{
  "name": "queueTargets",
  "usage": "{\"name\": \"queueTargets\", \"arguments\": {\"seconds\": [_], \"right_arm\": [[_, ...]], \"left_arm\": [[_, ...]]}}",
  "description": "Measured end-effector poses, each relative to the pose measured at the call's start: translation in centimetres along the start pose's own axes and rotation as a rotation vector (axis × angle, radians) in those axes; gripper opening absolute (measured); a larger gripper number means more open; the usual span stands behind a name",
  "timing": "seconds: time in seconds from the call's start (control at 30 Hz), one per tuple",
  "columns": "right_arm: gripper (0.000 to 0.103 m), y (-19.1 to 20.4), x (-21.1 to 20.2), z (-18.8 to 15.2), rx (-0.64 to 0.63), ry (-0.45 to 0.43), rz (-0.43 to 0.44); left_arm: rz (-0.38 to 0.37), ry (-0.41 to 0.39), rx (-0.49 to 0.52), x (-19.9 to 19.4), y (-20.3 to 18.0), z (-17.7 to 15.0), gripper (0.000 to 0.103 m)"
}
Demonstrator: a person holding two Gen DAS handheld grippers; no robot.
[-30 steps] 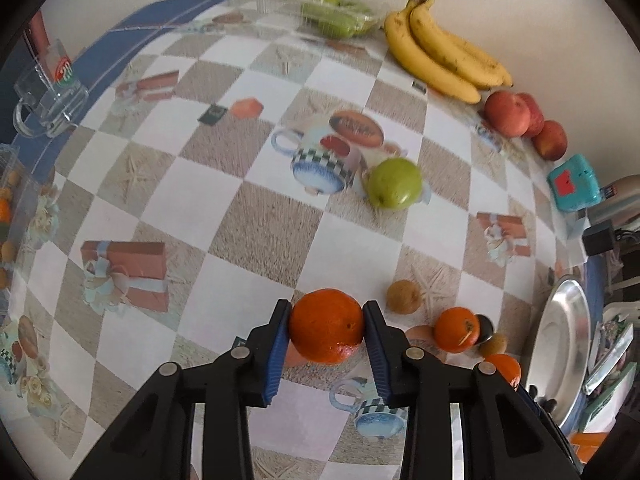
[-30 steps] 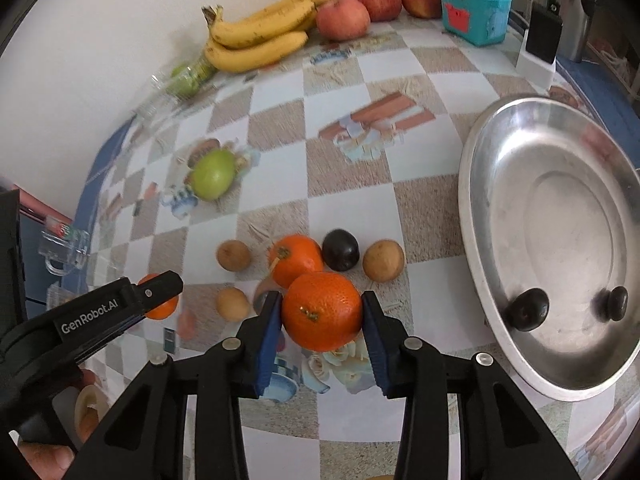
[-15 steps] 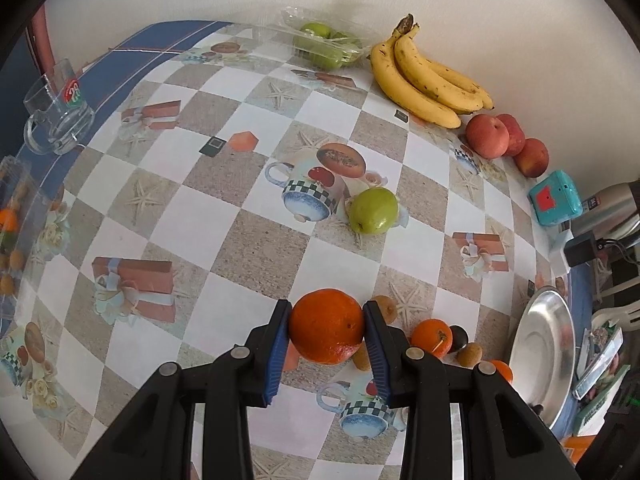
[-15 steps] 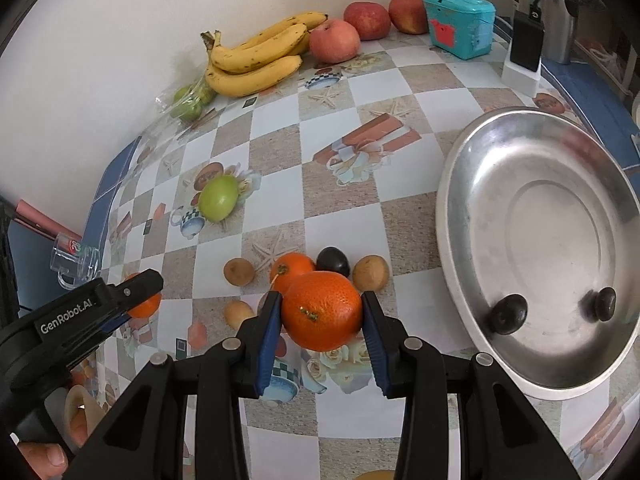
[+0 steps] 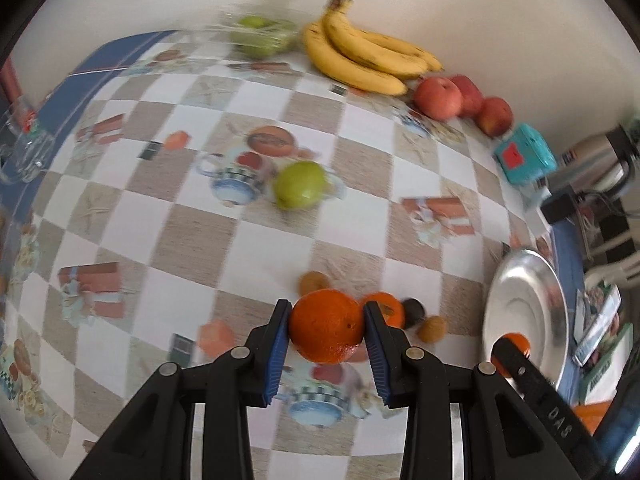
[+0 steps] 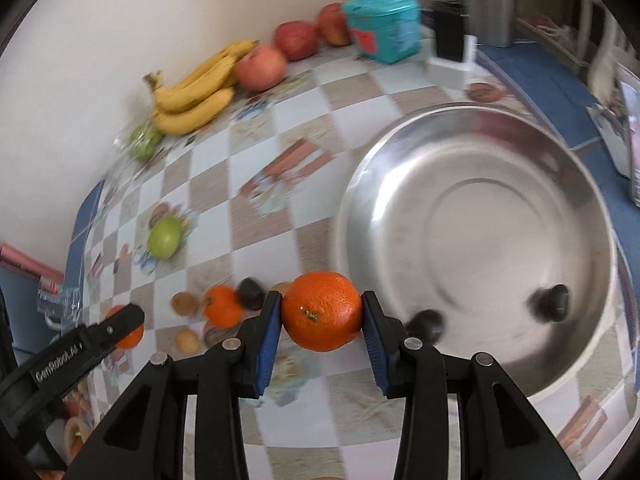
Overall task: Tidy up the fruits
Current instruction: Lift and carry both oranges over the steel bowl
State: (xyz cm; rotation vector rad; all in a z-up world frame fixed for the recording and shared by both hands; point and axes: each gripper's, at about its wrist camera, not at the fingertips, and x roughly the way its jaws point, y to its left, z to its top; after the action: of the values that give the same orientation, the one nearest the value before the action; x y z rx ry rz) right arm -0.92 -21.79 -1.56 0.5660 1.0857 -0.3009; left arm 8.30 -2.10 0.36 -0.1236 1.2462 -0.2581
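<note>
While hidden left-side, two dark fruits [image 6: 546, 302] in dish [image 6: 472, 128].

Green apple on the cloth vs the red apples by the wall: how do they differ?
The green apple lies alone mid-table on the checked cloth; the red apples sit three together at the wall, beside the bananas. The green apple is yellow-green, the red apples pink-red. All are loose, ungripped and outside the steel bowl.

We hold an orange [image 5: 326, 330] in our left gripper [image 5: 325, 332] and another orange [image 6: 322, 310] in our right gripper [image 6: 322, 314], beside the steel bowl [image 6: 520, 128]
</note>
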Motion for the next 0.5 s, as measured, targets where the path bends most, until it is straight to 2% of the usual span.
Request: {"name": "queueTargets", "arguments": {"seconds": [0.3, 0.5], "right_arm": [[0.041, -5.8, -1.5, 1.0, 0.132, -0.037, -0.054], [0.041, -8.2, -2.4, 1.2, 0.190, -0.059, -0.080]], "left_arm": [[-0.033, 0.013, 0.118, 0.7, -4.8, -1.4, 0.039], [-0.055, 0.004, 0.182, 0.8, -7.6, -2.2, 0.039]]}}
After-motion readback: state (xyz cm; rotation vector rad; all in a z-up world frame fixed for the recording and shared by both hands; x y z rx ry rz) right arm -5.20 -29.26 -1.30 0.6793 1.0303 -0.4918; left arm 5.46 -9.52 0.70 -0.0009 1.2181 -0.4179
